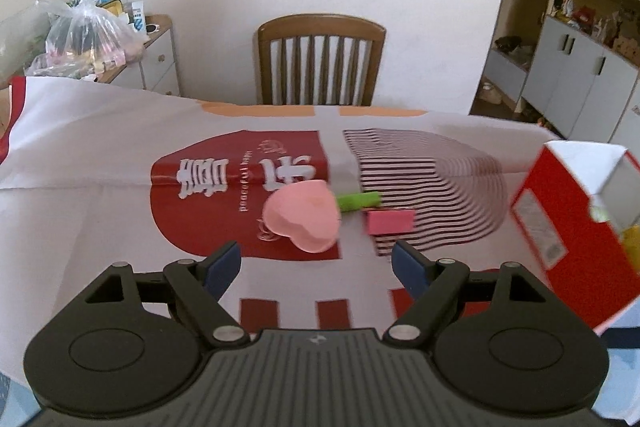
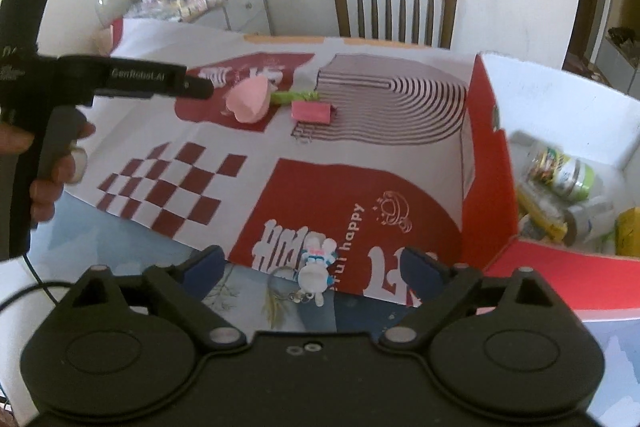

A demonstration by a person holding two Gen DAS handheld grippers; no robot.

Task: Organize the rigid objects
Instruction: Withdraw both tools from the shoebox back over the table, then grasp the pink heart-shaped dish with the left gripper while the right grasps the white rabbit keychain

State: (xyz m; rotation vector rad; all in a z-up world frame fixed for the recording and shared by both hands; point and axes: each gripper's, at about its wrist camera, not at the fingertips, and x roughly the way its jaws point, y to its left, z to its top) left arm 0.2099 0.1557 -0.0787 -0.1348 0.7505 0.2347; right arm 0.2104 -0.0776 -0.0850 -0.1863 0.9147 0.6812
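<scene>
Now both my jaws stand wide apart and hold nothing, above the surface.

My left gripper hangs just short of the pink paper rose, which lies on the printed red-and-white sheet with its green stem pointing toward a pink binder clip just beside it. My right gripper hangs over the near edge of the sheet, where a small white rabbit keychain lies between my blue fingertips. To the right stands an open red cardboard box with a small jar and yellow packets inside; the blur hides the rest. A wooden chair stands beyond the far edge of the surface, and a clear plastic bag sits on a side cabinet at the left.
</scene>
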